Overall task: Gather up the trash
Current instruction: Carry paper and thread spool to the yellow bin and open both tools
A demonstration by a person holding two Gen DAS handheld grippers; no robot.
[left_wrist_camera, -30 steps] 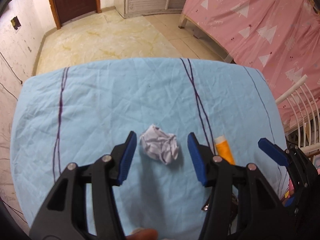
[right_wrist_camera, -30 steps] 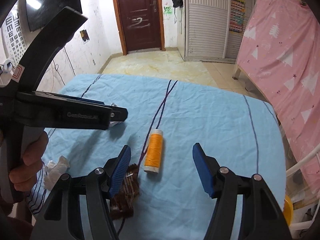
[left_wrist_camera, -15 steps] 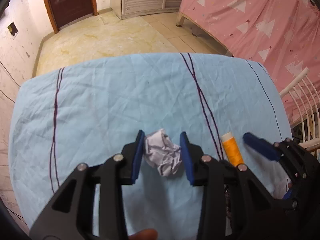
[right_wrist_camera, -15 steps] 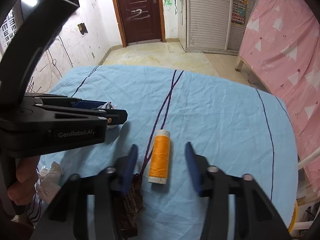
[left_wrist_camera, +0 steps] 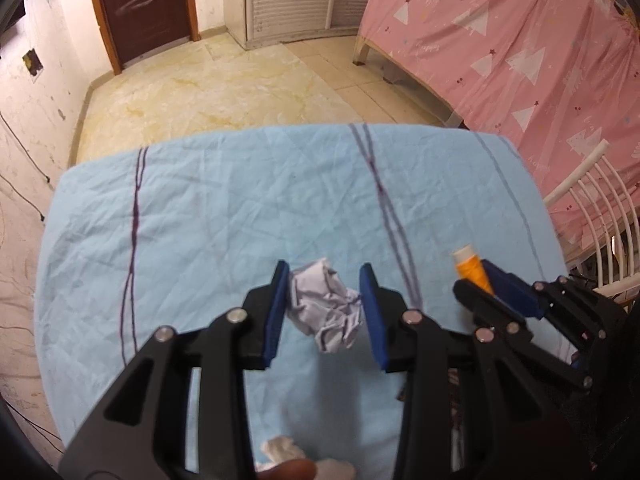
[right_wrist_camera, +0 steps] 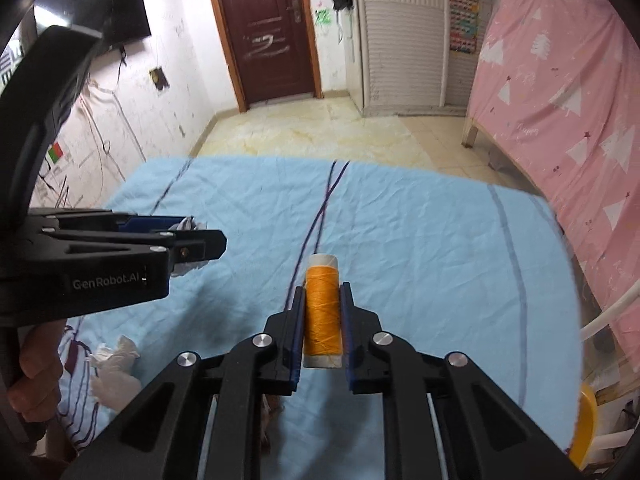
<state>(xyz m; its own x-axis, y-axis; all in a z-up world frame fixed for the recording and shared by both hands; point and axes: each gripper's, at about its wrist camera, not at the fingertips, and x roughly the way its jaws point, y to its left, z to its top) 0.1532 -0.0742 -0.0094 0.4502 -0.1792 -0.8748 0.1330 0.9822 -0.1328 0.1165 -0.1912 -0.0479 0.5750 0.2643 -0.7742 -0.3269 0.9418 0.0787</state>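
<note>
A crumpled white paper ball point(left_wrist_camera: 326, 304) sits between the blue pads of my left gripper point(left_wrist_camera: 324, 270), which is shut on it just above the light blue cloth point(left_wrist_camera: 200, 220). Its shadow falls on the cloth below. From the right wrist view the left gripper point(right_wrist_camera: 200, 236) is seen side-on with the paper ball point(right_wrist_camera: 188, 224) poking out. My right gripper point(right_wrist_camera: 322, 290) has its jaws closing, and an orange thread spool point(right_wrist_camera: 322, 312) lies between them with both pads against its sides. The spool point(left_wrist_camera: 470, 270) also shows in the left wrist view.
A loose white tissue point(right_wrist_camera: 116, 364) lies near the front left of the cloth, beside the hand. A brown object point(right_wrist_camera: 272, 408) is partly hidden under the right gripper. A white chair point(left_wrist_camera: 592, 208) and a pink-covered bed point(left_wrist_camera: 520, 60) stand to the right.
The left jaws closed in on the paper ball and rose slightly with it. The right jaws narrowed from wide apart to touching the orange spool on both sides.
</note>
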